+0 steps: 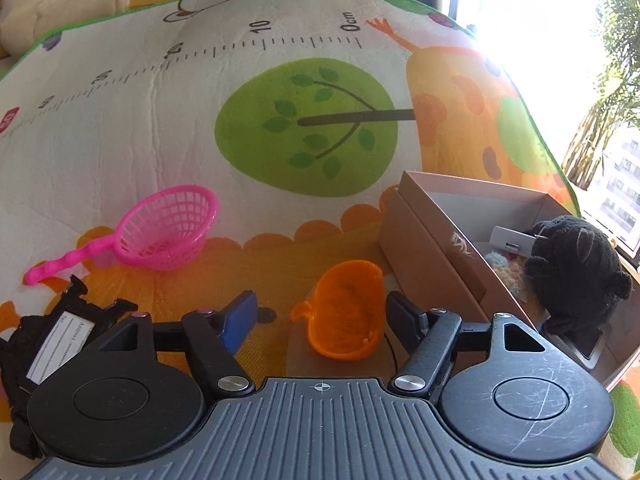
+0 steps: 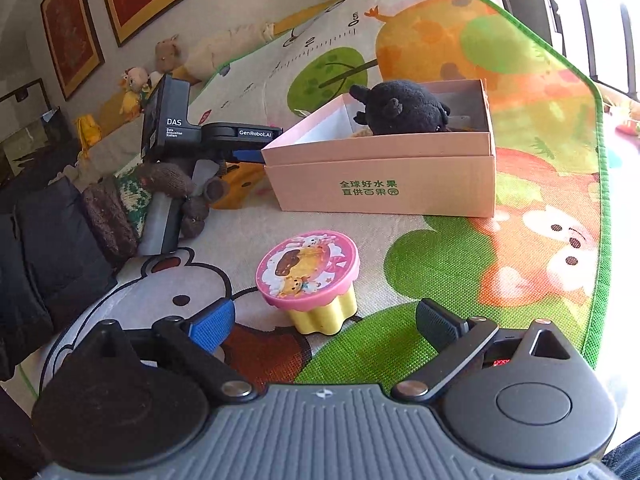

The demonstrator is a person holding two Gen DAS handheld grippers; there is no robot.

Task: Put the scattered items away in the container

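Container (image 2: pixel 384 184): only right wrist view shows pudding toy (image 2: pixel 310 280).

The left hand-held gripper (image 1: pixel 320 316) points forward and down, its blue-padded finger and black finger standing apart, with a gap on each side of what lies between them. The right hand-held gripper (image 2: pixel 324 322) tilts down likewise, its jaws spread wide and pressing on nothing. To its upper left, a hand in a knitted brown glove (image 2: pixel 176 188) grips the left gripper's handle.
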